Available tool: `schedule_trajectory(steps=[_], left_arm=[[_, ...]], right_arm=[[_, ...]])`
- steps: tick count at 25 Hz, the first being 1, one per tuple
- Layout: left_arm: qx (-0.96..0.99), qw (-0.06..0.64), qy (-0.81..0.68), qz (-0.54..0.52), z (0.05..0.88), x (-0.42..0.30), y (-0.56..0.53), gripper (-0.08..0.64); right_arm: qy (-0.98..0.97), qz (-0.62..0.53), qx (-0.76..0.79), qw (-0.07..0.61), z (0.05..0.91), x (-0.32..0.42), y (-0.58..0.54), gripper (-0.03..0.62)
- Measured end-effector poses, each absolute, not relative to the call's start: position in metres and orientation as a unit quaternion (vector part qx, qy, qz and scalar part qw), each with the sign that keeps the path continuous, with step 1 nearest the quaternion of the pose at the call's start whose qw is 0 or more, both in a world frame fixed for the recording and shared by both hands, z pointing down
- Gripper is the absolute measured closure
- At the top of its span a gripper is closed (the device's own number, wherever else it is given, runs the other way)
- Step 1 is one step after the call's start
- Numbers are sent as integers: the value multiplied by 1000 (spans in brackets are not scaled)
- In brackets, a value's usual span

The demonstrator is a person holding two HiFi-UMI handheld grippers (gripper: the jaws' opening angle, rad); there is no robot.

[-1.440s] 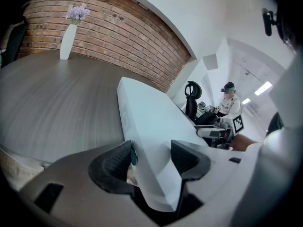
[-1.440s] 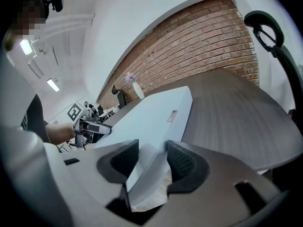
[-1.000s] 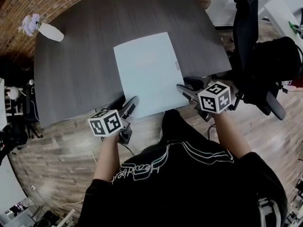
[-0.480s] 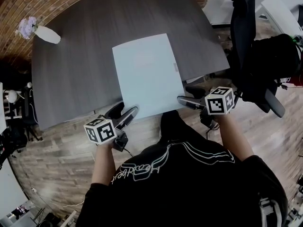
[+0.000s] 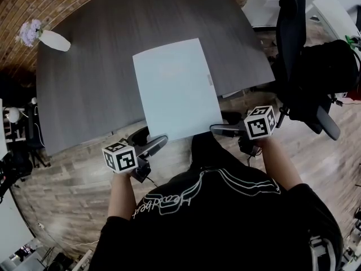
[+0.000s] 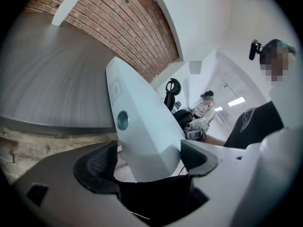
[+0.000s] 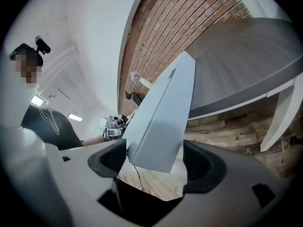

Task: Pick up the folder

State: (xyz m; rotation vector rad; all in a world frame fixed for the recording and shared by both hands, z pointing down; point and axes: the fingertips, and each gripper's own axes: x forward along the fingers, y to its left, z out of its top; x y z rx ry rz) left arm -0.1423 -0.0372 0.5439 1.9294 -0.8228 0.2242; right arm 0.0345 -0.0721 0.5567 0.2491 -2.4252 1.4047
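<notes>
folder (image 6: 142,122) corner, inside opening left claw (image 6: 149,161)

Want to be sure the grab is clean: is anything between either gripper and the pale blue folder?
Nothing visible is. The pale blue flat folder overhangs the near edge of the dark grey table, and a near corner sits between the opening jaws of the left gripper and of the right gripper.
</notes>
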Motion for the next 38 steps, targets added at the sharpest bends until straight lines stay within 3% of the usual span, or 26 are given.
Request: schedule_trajectory(steps=[22, 38], left_arm=[[802, 497, -323, 71, 550, -136, -39, 176], [835, 423, -348, 45, 479, -149, -16, 176]], right_arm=[[-859, 483, 66, 157, 558, 29, -70, 276], [-909, 387, 74, 134, 484, 14, -51, 276]])
